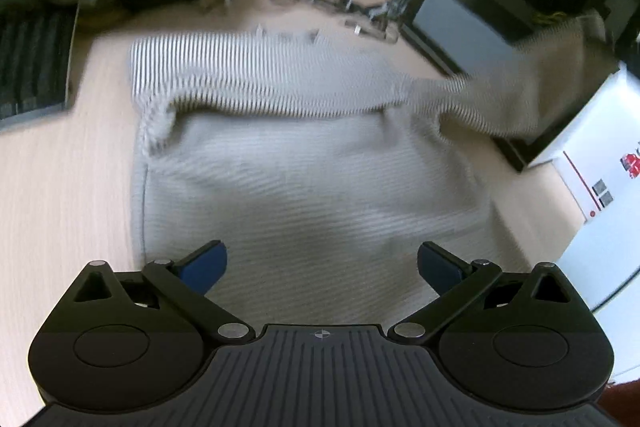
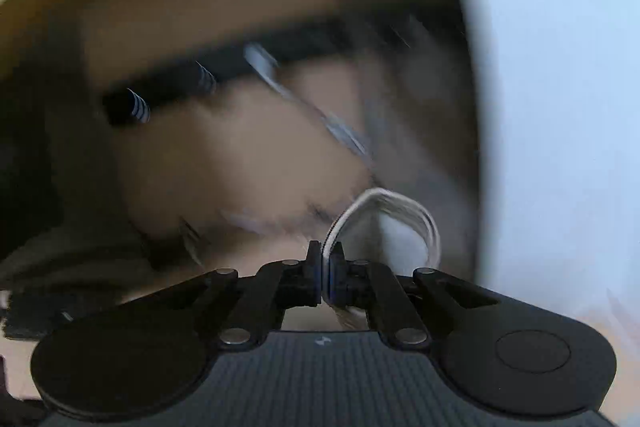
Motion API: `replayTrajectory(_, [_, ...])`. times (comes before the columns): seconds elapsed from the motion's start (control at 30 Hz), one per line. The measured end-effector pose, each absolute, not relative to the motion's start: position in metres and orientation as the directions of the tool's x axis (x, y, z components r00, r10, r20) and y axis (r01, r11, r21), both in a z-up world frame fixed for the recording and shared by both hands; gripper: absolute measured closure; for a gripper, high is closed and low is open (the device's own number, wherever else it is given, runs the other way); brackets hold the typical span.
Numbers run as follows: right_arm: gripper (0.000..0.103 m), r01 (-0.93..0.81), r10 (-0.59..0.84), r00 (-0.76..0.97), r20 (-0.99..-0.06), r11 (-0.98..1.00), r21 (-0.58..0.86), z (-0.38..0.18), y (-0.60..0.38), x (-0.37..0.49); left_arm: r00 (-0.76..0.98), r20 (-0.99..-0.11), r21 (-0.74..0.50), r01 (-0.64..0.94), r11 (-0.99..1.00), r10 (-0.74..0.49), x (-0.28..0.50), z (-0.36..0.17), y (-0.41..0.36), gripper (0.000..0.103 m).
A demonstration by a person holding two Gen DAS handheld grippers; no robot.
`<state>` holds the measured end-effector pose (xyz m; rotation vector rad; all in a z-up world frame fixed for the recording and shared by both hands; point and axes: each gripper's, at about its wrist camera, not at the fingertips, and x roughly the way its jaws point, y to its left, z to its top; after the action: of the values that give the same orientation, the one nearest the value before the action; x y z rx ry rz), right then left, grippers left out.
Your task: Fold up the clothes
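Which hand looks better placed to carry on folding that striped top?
Right, probably: its tongs are shut on the top, while the left tongs hang open above it.

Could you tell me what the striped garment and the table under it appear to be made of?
The striped garment looks like a soft ribbed knit, matte, judging by its fine light-and-dark ridges and limp folds, though blur hides detail. The table looks like pale wood or wood-look laminate, with faint grain and a smooth, low-sheen surface.

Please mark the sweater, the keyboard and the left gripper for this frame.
sweater (image 1: 312, 179): left wrist view, on the flat middle of the body.
keyboard (image 1: 34, 67): left wrist view, on the keys.
left gripper (image 1: 322, 265): left wrist view, midway between the open blue fingertips.
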<state>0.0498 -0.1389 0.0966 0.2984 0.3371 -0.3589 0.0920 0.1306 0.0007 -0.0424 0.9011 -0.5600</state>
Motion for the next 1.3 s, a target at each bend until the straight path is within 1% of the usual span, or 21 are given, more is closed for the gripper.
replayTrajectory(0.07, [0.100, 0.317, -0.252, 0.915, -0.314, 0.932, 0.175, 0.128, -0.131, 0.078, 0.510, -0.714, -0.258, 0.445, 0.857, -0.480, 0.093, 0.006, 0.131, 0.000])
replayTrajectory(0.13, [0.100, 0.239, -0.195, 0.937, -0.291, 0.963, 0.127, 0.148, -0.121, 0.109, 0.531, -0.698, -0.252, 0.447, 0.858, -0.481, 0.094, 0.012, 0.131, 0.000])
replayTrajectory(0.27, [0.100, 0.097, -0.071, 0.941, -0.331, 0.993, 0.061, 0.152, -0.089, 0.175, 0.569, -0.669, -0.248, 0.437, 0.865, -0.479, 0.093, 0.020, 0.135, 0.000])
replayTrajectory(0.37, [0.100, -0.006, 0.018, 0.927, -0.375, 0.999, 0.034, 0.141, -0.058, 0.218, 0.586, -0.671, -0.258, 0.390, 0.884, -0.454, 0.087, 0.017, 0.147, 0.000])
replayTrajectory(0.57, [0.099, -0.169, 0.159, 0.873, -0.462, 0.985, 0.020, 0.110, 0.001, 0.278, 0.608, -0.686, -0.268, 0.299, 0.916, -0.399, 0.074, 0.010, 0.174, 0.000])
replayTrajectory(0.7, [0.098, -0.254, 0.234, 0.843, -0.485, 0.967, 0.024, 0.102, 0.033, 0.295, 0.613, -0.696, -0.276, 0.252, 0.928, -0.374, 0.070, 0.005, 0.184, 0.000])
replayTrajectory(0.77, [0.095, -0.281, 0.252, 0.841, -0.479, 0.960, 0.012, 0.102, 0.043, 0.293, 0.614, -0.699, -0.279, 0.238, 0.930, -0.367, 0.071, 0.003, 0.186, 0.000])
replayTrajectory(0.83, [0.084, -0.291, 0.259, 0.842, -0.473, 0.957, 0.007, 0.104, 0.048, 0.287, 0.613, -0.700, -0.281, 0.234, 0.931, -0.366, 0.073, 0.002, 0.187, 0.000])
replayTrajectory(0.87, [0.082, -0.288, 0.257, 0.843, -0.472, 0.958, 0.008, 0.104, 0.046, 0.286, 0.614, -0.699, -0.282, 0.235, 0.930, -0.367, 0.076, 0.002, 0.186, 0.000])
replayTrajectory(0.93, [0.071, -0.274, 0.243, 0.846, -0.476, 0.962, 0.003, 0.101, 0.041, 0.278, 0.618, -0.695, -0.281, 0.236, 0.930, -0.367, 0.084, 0.003, 0.184, 0.000])
replayTrajectory(0.97, [0.068, -0.263, 0.229, 0.845, -0.483, 0.965, -0.002, 0.097, 0.038, 0.274, 0.622, -0.692, -0.280, 0.236, 0.931, -0.366, 0.089, 0.003, 0.183, 0.000])
replayTrajectory(1.03, [0.050, -0.236, 0.197, 0.845, -0.498, 0.972, -0.015, 0.090, 0.032, 0.263, 0.632, -0.685, -0.276, 0.235, 0.932, -0.362, 0.102, 0.005, 0.181, 0.000])
replayTrajectory(1.07, [0.046, -0.214, 0.171, 0.845, -0.507, 0.976, -0.027, 0.085, 0.027, 0.253, 0.638, -0.681, -0.275, 0.233, 0.933, -0.360, 0.111, 0.007, 0.180, 0.000])
replayTrajectory(1.13, [0.029, -0.168, 0.115, 0.838, -0.534, 0.985, -0.051, 0.074, 0.016, 0.237, 0.648, -0.673, -0.277, 0.228, 0.933, -0.358, 0.129, 0.011, 0.178, 0.000])
replayTrajectory(1.2, [0.018, -0.116, 0.061, 0.819, -0.570, 0.991, -0.062, 0.060, 0.006, 0.226, 0.652, -0.669, -0.282, 0.220, 0.934, -0.356, 0.149, 0.013, 0.174, 0.000])
replayTrajectory(1.3, [0.014, -0.046, 0.008, 0.786, -0.619, 0.998, -0.045, 0.044, -0.010, 0.212, 0.648, -0.678, -0.289, 0.200, 0.936, -0.348, 0.181, 0.014, 0.167, 0.000])
